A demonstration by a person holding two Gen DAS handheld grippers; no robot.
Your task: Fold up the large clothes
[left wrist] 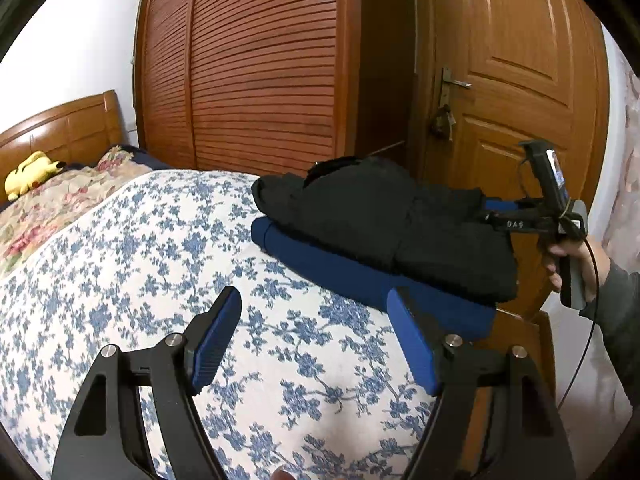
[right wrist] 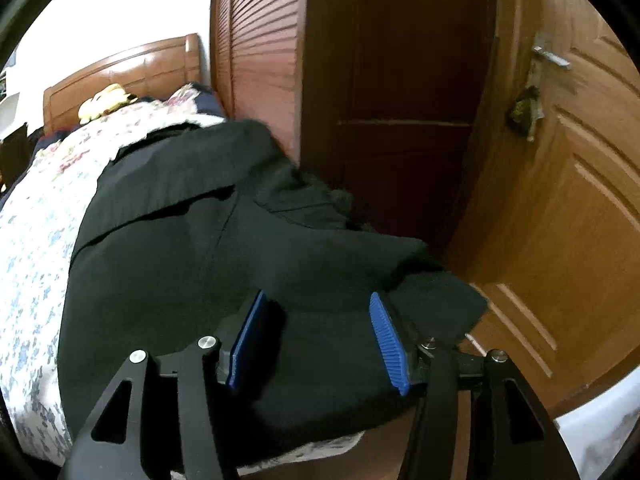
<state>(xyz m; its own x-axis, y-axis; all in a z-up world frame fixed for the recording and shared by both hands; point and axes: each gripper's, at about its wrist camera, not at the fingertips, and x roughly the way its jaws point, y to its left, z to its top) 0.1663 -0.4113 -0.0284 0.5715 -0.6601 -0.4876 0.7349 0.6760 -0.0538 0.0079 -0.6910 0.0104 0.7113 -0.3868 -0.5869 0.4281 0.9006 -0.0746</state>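
We're looking at the bed, covered by a white spread with a blue flower print. Near its far corner, by the wooden door, we have a folded dark blue garment lying flat on the spread, and a folded black garment stacked right on top of it. Up toward the wooden headboard we see a second cover in pink and cream florals, and a yellow plush toy resting at the head end just in front of that headboard.
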